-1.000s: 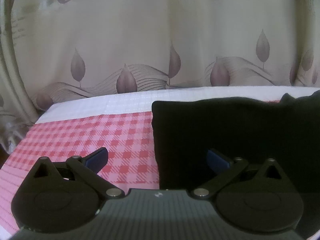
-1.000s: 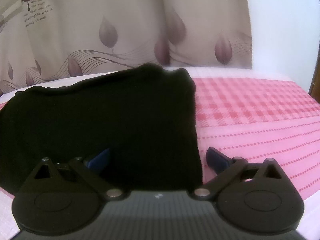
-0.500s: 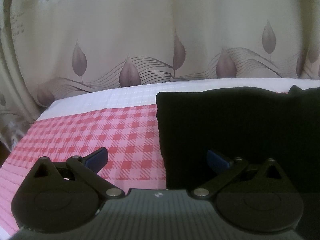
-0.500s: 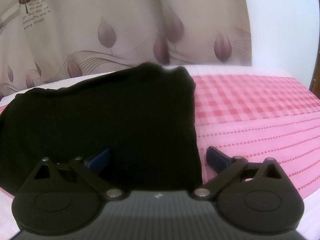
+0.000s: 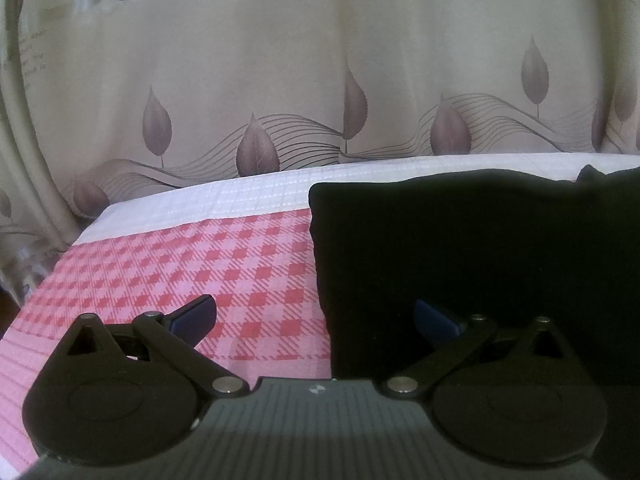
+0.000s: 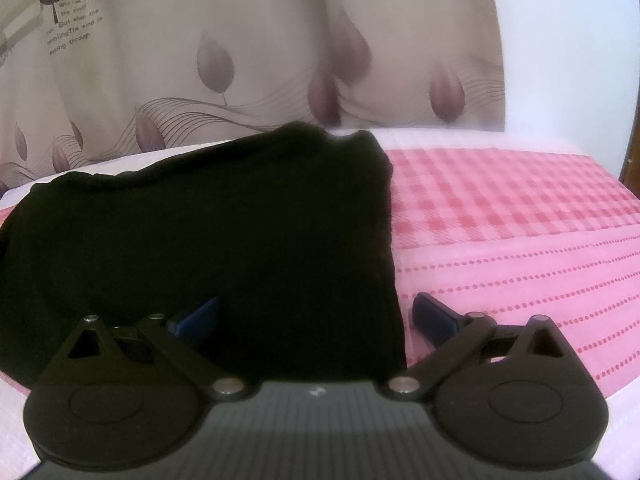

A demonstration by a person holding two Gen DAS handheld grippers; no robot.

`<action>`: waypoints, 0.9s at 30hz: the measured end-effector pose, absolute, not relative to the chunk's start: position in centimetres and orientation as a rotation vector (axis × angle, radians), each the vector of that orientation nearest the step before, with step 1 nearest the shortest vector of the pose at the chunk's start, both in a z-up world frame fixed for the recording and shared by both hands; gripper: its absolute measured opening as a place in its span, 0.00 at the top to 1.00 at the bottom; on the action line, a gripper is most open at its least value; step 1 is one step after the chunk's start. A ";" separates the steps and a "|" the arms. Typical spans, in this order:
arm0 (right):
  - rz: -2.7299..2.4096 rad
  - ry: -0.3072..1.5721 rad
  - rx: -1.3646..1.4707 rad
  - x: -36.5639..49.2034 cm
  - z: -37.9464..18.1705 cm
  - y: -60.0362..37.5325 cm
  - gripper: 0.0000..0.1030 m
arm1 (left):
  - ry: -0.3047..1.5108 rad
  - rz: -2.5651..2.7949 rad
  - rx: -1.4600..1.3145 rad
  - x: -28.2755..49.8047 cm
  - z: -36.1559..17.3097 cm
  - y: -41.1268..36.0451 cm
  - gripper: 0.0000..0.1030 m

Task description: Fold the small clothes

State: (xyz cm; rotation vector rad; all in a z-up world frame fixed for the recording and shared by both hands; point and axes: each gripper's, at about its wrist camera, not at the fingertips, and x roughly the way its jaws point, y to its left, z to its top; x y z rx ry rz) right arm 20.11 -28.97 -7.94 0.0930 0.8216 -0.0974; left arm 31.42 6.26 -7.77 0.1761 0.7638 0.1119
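Left wrist view: the left tongs [image 5: 316, 316] stand wide apart, gripping nothing, straddling the left edge of a black garment [image 5: 472, 264]. The garment lies flat on a pink checked cover [image 5: 192, 264]; a white band of the cover meets a leaf-printed curtain [image 5: 280, 80] behind.

Right wrist view: the right tongs [image 6: 316, 314] are likewise spread and empty, straddling the right edge of the black garment [image 6: 208, 224], with one blue fingertip [image 6: 434, 314] over the pink cover [image 6: 520, 240].
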 end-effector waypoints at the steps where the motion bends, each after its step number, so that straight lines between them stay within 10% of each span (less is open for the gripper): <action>1: -0.098 0.821 0.091 20.1 -7.9 -28.9 0.00 | 0.763 0.111 0.177 31.4 -7.8 6.3 0.00; 27: -0.094 0.816 0.107 20.0 -7.7 -29.1 0.00 | 0.753 0.111 0.183 31.2 -7.8 6.1 0.00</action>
